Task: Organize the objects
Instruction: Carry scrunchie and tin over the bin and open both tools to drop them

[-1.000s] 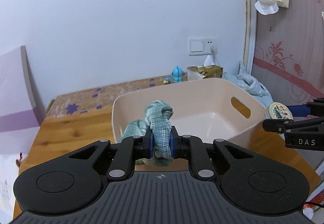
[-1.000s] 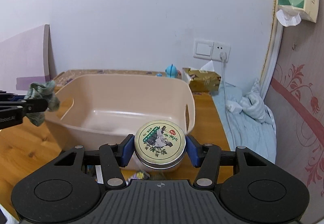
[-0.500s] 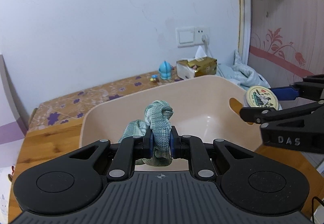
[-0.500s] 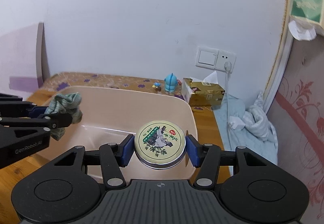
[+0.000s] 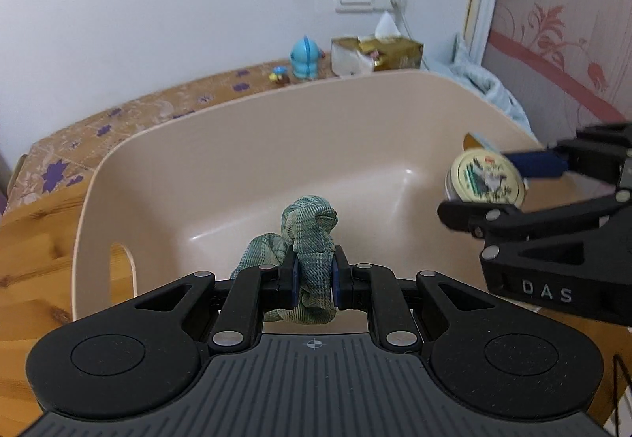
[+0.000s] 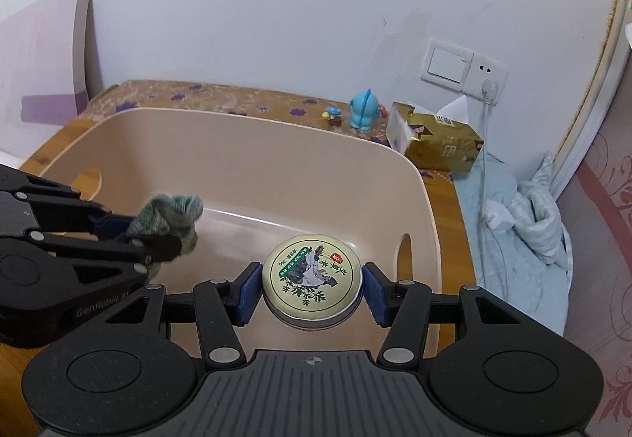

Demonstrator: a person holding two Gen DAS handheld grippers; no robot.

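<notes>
A beige plastic basin (image 5: 276, 113) (image 6: 252, 144) with handle cut-outs stands on the wooden table. My left gripper (image 5: 314, 285) is shut on a knotted green checked cloth (image 5: 310, 235) and hangs over the basin's near left part; the right wrist view shows that cloth (image 6: 170, 217) at the left. My right gripper (image 6: 312, 289) is shut on a round tin (image 6: 312, 273) with a cream illustrated lid, held above the basin's right side by the handle hole. In the left wrist view the tin (image 5: 488, 176) hangs at the right.
Behind the basin a floral cloth (image 6: 221, 97) covers the table's back, with a blue toy figure (image 6: 363, 111), a tiny mushroom figure (image 6: 331, 115) and a gold tissue box (image 6: 434, 140). A wall switch and socket (image 6: 462, 67) sit above; pale blue bedding (image 6: 525, 215) lies right.
Both grippers moved forward and tilted down, from in front of and beside the basin to over its inside. The cloth and the tin stayed gripped.
</notes>
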